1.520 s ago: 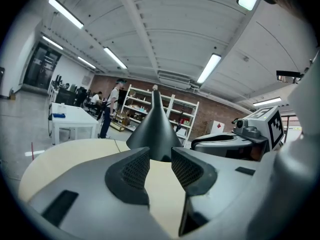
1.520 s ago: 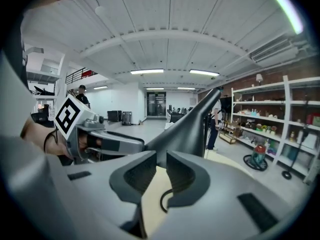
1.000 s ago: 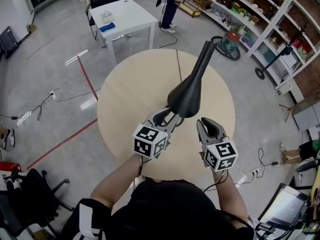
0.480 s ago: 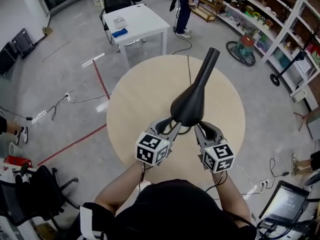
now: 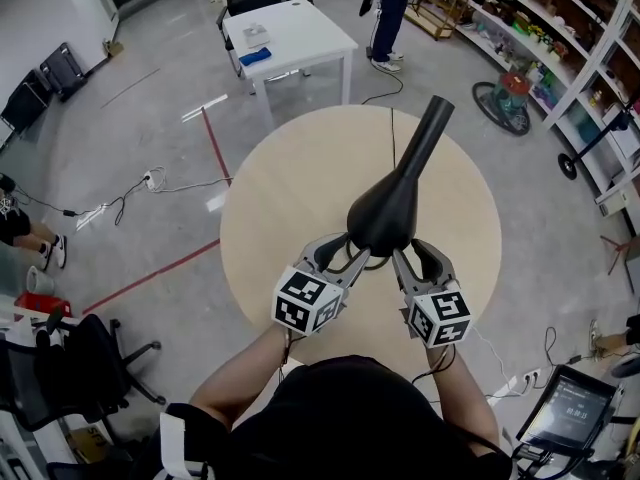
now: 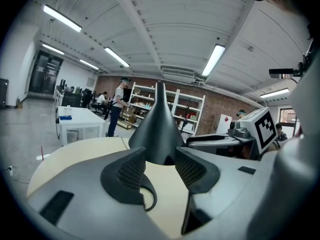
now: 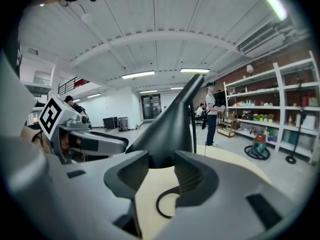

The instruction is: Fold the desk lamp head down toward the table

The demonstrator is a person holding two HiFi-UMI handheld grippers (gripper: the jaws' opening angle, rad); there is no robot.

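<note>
This is a big work room, like a lab or a workshop. The grey floor (image 5: 130, 118) has loose cables (image 5: 120, 200) and a red tape line (image 5: 150, 275) on it. On the right, tall white shelves (image 5: 570, 28) full of small things stand by a brick wall (image 6: 215, 109). Long lights (image 6: 117, 57) run along the ceiling. A white table (image 5: 290, 28) stands far off. A round wooden table (image 5: 300, 198) is near, and a screen (image 5: 566, 406) sits near right.

Looks along L claw (image 6: 160, 163), jaws apart, just opening; black lamp head (image 6: 158, 129), wide end just past tips; round wooden table (image 6: 70, 156) below; R claw (image 6: 215, 140) alongside.
</note>
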